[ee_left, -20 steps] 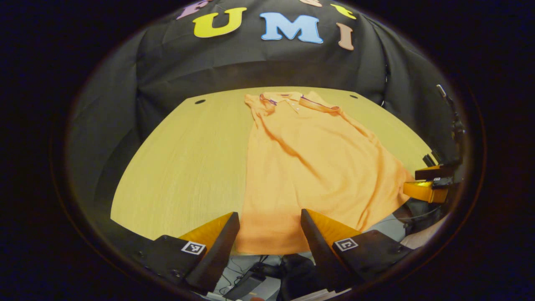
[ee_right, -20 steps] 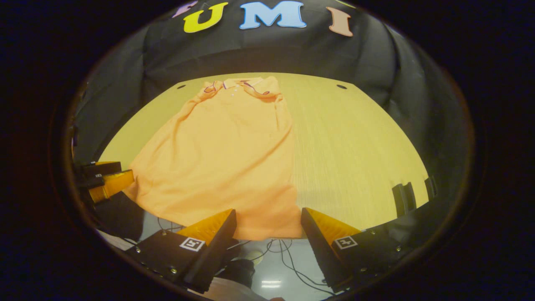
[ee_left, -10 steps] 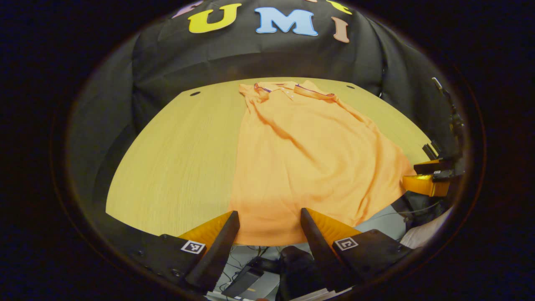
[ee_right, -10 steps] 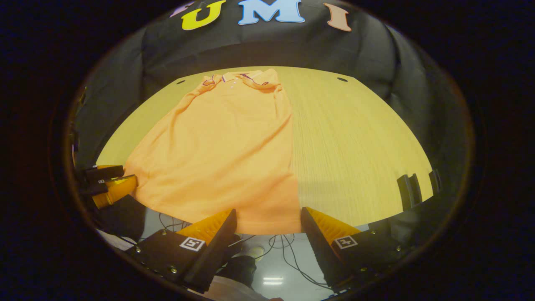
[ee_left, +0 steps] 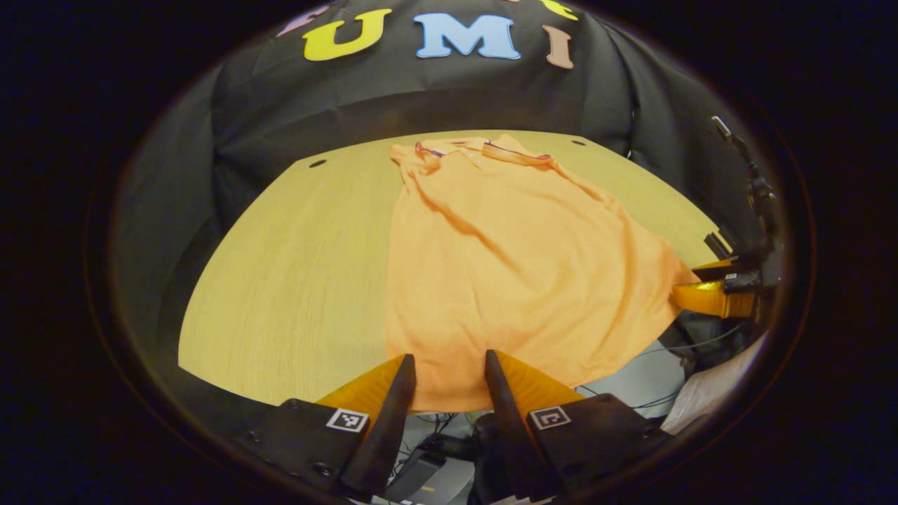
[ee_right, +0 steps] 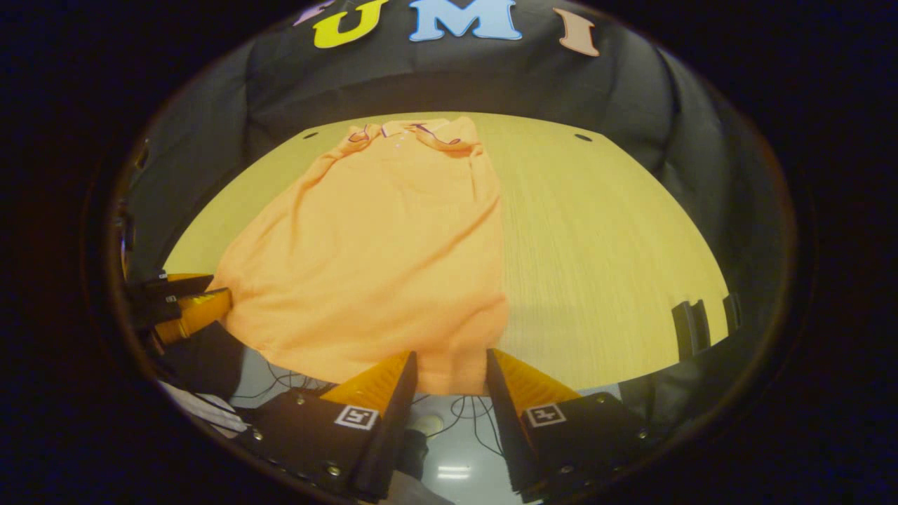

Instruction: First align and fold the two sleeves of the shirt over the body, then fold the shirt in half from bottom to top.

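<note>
— Starting from the left, what has the left hand-held gripper (ee_left: 449, 368) got?

— Its two fingers stand a narrow gap apart over the near hem of the orange short-sleeved polo shirt (ee_left: 505, 259), at the shirt's left bottom corner. The hem cloth lies between the fingers, but whether they pinch it cannot be told.

— And the shirt itself?

— It lies flat on the pale wooden counter (ee_left: 295, 266), its long axis running straight away from both hand-held grippers: hem at the near counter edge, overhanging slightly, collar at the far end by the black cloth wall. Both side edges look straight with no sleeve sticking out, so the sleeves seem already folded in.

— Moving to the right?

— The right hand-held gripper (ee_right: 451, 365) mirrors the other: fingers narrowly apart at the right bottom corner of the shirt (ee_right: 379, 238), hem fabric between them, grip not certain. The counter (ee_right: 603, 245) lies bare to its right.

— Which one is nearer the cloth?

— Neither; each sits at its own hem corner, about level with the other.

— So the coming move?

— Likely the bottom-to-top fold. Both corners would need to be carried forward together along the shirt's length to the collar, keeping the hem square.
</note>
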The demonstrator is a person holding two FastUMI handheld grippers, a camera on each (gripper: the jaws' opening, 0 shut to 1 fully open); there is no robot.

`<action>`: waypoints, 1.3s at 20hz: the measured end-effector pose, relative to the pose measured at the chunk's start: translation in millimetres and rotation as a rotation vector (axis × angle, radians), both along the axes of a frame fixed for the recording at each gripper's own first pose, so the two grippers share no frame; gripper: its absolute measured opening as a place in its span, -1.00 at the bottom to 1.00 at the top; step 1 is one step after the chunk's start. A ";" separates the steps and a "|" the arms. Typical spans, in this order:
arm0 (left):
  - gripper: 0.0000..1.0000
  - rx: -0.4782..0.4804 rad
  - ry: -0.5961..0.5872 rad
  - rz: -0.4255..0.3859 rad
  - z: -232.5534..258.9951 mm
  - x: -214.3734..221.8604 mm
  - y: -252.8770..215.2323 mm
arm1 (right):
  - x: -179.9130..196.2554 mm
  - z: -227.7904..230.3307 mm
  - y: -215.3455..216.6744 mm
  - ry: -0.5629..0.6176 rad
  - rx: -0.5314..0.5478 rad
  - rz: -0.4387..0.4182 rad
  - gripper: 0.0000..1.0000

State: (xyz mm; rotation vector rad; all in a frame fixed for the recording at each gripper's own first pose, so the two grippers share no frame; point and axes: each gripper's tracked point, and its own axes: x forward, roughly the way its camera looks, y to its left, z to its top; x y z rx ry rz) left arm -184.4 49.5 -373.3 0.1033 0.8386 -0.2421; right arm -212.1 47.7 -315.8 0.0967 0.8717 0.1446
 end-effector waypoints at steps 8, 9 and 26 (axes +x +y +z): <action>-0.87 0.070 -0.018 -0.032 -2.3 3.0 -6.8 | 1.5 0.8 6.7 -0.015 0.040 -0.008 -0.89; -0.88 0.070 -0.017 -0.028 -2.5 2.7 -5.8 | 1.5 1.0 6.2 -0.015 0.037 -0.007 -0.89; -0.88 -0.023 -0.180 0.135 91.4 101.5 -12.9 | 89.8 115.2 -25.2 -0.272 0.041 0.021 -0.89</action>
